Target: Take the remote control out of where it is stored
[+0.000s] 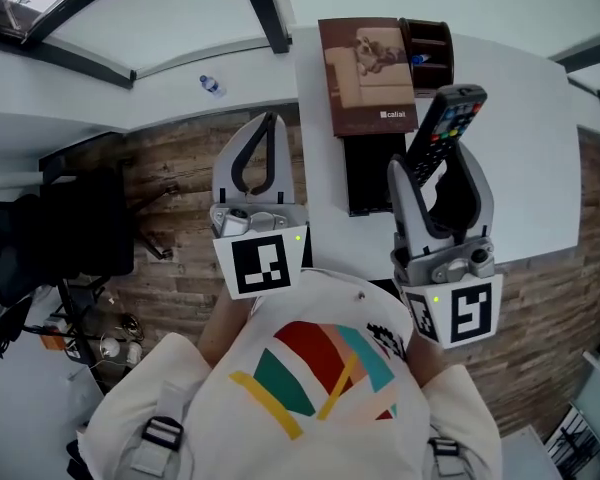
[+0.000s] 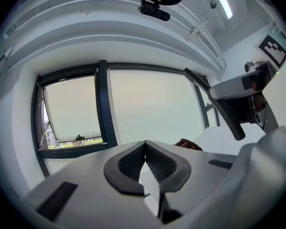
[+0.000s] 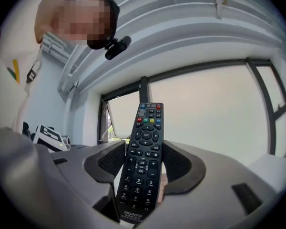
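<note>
The black remote control with coloured buttons is clamped between the jaws of my right gripper, lifted above the white table. In the right gripper view the remote stands upright, buttons facing the camera, and the right gripper presses its pads on both long sides. My left gripper is held up beside it on the left, shut with nothing in it. In the left gripper view its tips meet, with only a window behind. The right gripper shows at that view's right edge.
A brown book with a dog picture lies on the table next to a dark wooden organiser. A black box sits in front of the book. A water bottle lies at the left. A black chair stands on the wooden floor.
</note>
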Tool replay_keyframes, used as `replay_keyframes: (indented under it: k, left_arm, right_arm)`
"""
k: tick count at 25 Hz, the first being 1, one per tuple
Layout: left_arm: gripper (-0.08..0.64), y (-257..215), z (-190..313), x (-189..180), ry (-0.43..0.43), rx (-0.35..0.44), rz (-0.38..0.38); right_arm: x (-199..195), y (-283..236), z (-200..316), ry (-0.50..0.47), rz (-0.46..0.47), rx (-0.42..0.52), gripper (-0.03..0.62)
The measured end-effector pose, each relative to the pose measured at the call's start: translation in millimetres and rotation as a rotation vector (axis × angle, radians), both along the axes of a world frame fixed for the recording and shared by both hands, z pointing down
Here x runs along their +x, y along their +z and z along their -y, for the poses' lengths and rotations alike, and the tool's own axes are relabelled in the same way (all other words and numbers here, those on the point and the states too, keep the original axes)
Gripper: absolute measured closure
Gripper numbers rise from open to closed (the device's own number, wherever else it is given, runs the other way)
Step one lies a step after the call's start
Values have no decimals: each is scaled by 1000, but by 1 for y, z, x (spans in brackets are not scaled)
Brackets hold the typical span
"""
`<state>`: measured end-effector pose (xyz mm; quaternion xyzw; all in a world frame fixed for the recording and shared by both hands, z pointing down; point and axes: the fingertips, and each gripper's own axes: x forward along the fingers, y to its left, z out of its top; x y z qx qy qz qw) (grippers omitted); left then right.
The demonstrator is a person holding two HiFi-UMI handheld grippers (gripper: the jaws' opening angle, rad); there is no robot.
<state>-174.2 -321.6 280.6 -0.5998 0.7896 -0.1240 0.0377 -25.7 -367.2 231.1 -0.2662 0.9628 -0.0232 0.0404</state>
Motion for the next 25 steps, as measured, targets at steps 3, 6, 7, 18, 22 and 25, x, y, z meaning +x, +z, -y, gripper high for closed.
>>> replay_keyframes:
  k: [3,6,7,18,22,25]
  left_arm:
    - [551,-6,-5,1,-10,27,-39]
    - [551,-11,-11,3,-8,58,-78]
    - [551,-13,-13,4,-3,68,-80]
    - [550,-30,-12,8,9,133,-2]
    - [551,-35,-10,10,16,160,-11]
    - [551,-36,-13,6,17,172,-15]
  right_arm:
    - [-3,5,-5,27,-47,55,344]
    - [-7,13,-7,30,-75,53,344]
    - [-9,15,-6,34,-76,42,344]
    - [-6,31,5,29,-58,-42,344]
    - [-6,35,7,22,-73,-44,344]
    - [-13,40,5,13,-99,-38,344]
